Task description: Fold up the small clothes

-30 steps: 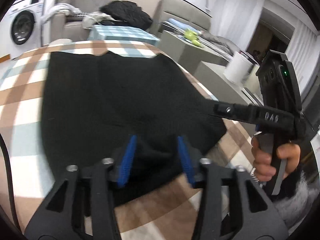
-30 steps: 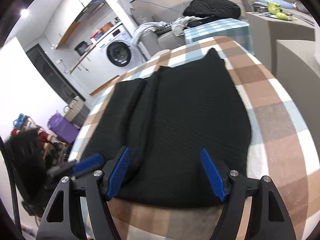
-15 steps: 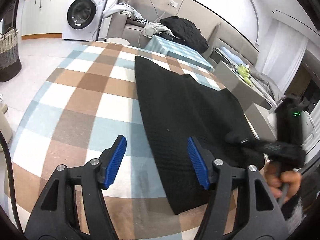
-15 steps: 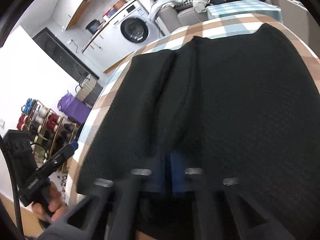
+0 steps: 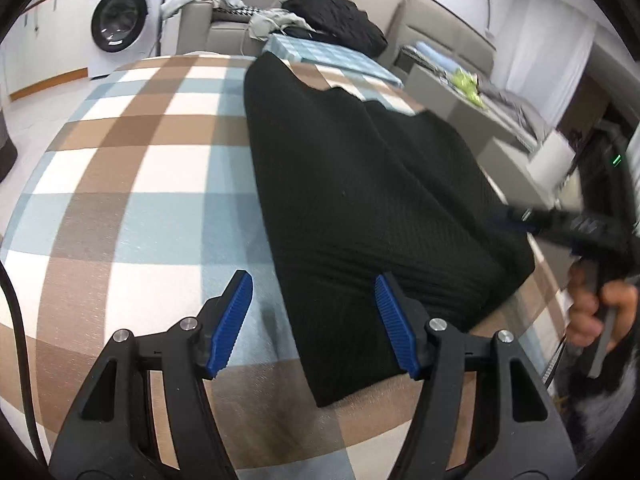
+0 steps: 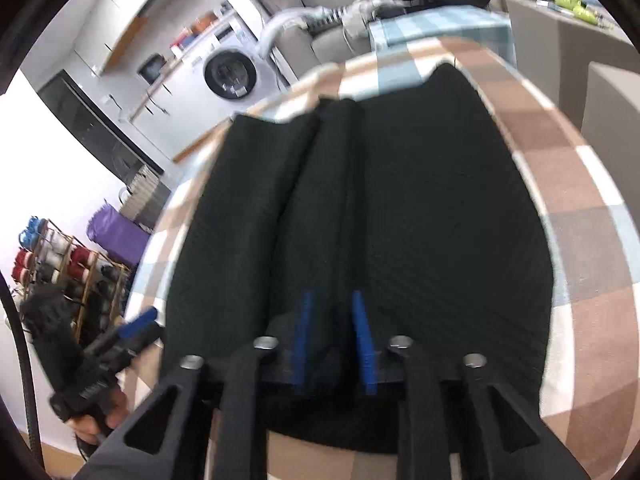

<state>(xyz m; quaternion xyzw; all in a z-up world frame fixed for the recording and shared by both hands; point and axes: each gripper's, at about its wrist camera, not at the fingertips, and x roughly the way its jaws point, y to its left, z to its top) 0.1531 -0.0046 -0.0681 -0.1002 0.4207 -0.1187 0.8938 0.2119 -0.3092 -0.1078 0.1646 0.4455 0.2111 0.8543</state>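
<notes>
Your right gripper (image 6: 332, 340) pinches the black cloth's (image 6: 400, 208) near edge at 6 o'clock; your left gripper (image 5: 314, 324) gapes over its left edge.

garment (image 5: 360, 184) on tablecloth (image 5: 132, 184); washing machine (image 5: 120, 20) behind | sofa (image 5: 224, 28) behind

One black garment (image 5: 372, 200), two grippers (image 5: 312, 324)

no legible text, labels or numbers; marking on right gripper (image 5: 516, 214) body blurred.
</notes>
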